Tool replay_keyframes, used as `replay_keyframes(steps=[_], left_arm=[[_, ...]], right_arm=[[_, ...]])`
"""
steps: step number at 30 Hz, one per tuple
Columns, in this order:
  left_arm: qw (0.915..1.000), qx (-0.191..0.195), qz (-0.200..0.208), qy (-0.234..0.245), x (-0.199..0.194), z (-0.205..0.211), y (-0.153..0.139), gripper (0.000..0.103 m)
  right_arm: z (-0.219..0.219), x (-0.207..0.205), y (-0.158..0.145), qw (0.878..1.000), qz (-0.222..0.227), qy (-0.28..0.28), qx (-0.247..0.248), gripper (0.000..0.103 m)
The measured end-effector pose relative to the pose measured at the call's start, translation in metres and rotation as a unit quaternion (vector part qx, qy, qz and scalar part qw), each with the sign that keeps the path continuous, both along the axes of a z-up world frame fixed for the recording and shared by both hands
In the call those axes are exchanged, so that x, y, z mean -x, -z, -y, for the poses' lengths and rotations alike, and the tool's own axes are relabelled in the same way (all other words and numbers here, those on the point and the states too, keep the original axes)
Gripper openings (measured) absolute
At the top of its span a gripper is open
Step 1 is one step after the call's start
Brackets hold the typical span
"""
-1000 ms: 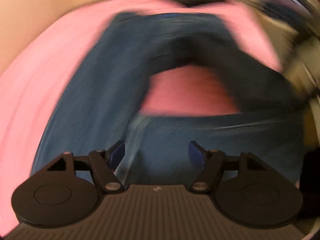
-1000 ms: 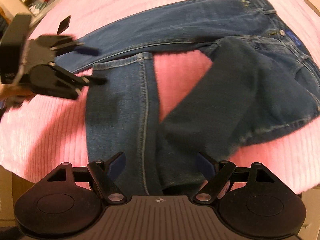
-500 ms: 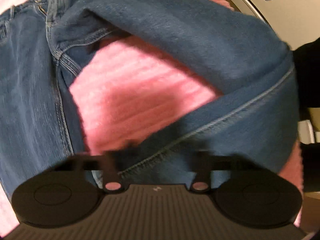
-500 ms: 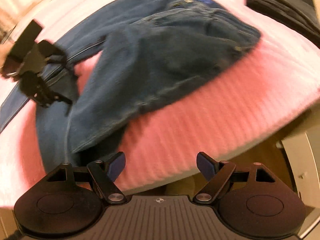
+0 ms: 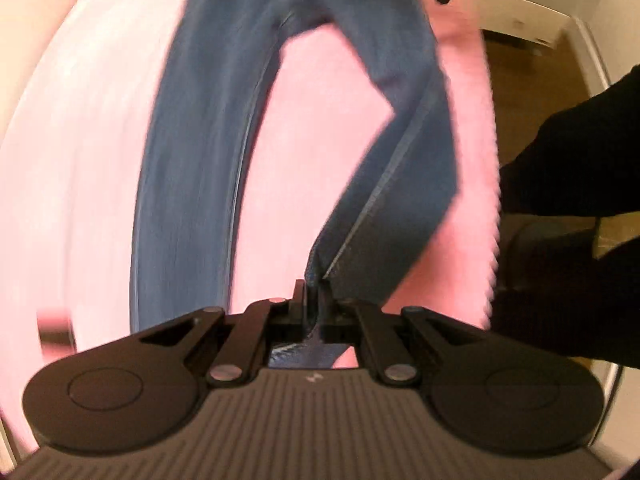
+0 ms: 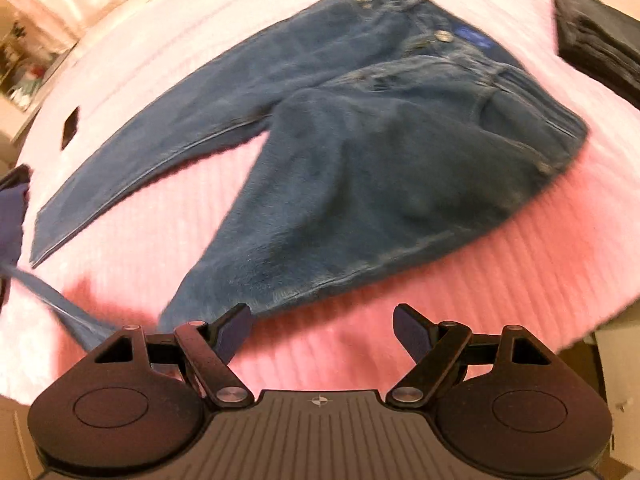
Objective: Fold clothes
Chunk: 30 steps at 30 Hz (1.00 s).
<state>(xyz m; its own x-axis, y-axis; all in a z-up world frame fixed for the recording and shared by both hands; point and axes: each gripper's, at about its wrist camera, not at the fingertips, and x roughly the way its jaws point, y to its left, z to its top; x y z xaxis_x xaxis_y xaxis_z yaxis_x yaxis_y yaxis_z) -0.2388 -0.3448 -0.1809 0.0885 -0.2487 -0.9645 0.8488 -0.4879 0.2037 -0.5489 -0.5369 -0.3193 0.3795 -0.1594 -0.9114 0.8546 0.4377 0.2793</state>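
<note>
The left hand-held gripper [image 5: 313, 304] is clenched on a hem of the jeans [image 6: 360, 152]; the right hand-held gripper [image 6: 322, 330] gapes released above the pink blanket [image 6: 500, 280], jeans spread beyond, dark folded clothes [image 6: 596, 36] farthest

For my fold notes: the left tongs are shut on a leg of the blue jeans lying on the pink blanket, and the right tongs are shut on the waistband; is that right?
Not quite: the right tongs stand open with nothing between them, hovering over the pink blanket, as the right wrist view shows. The rest holds: the left tongs are shut on a leg of the blue jeans.
</note>
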Motion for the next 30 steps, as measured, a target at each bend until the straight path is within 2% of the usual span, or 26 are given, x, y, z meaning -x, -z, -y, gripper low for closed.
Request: replay_keyframes(steps=[3, 6, 10, 14, 18, 20, 25, 30], left_arm=[[0.9987, 0.019, 0.021, -0.043, 0.000, -0.048, -0.012, 0.003], [0.9956, 0.050, 0.024, -0.076, 0.007, -0.074, -0.017, 0.003], [0.9910, 0.103, 0.064, -0.058, 0.010, -0.089, -0.015, 0.003], [0.9810, 0.153, 0.108, -0.048, 0.003, -0.102, 0.008, 0.003], [0.9718, 0.190, 0.126, -0.060, -0.003, -0.123, 0.050, 0.003], [0.9683, 0.204, 0.126, -0.070, -0.003, -0.130, 0.069, 0.003], [0.9557, 0.249, 0.128, -0.090, 0.000, -0.147, 0.104, 0.003], [0.9408, 0.293, 0.149, -0.084, 0.004, -0.159, 0.133, 0.003]], right_arm=[[0.000, -0.022, 0.003, 1.000, -0.003, -0.018, -0.003, 0.081], [-0.003, -0.038, 0.008, 1.000, -0.007, -0.020, -0.015, 0.081], [-0.003, -0.046, 0.017, 0.999, 0.004, 0.025, -0.043, 0.081], [-0.004, -0.053, 0.022, 1.000, 0.012, 0.021, 0.006, 0.081], [-0.008, -0.051, 0.037, 0.996, 0.021, -0.005, 0.086, 0.081], [-0.007, -0.046, 0.049, 0.993, 0.029, 0.001, 0.118, 0.081], [-0.008, -0.032, 0.066, 0.980, 0.065, 0.020, 0.185, 0.081], [-0.015, -0.024, 0.076, 0.962, 0.106, 0.017, 0.251, 0.081]])
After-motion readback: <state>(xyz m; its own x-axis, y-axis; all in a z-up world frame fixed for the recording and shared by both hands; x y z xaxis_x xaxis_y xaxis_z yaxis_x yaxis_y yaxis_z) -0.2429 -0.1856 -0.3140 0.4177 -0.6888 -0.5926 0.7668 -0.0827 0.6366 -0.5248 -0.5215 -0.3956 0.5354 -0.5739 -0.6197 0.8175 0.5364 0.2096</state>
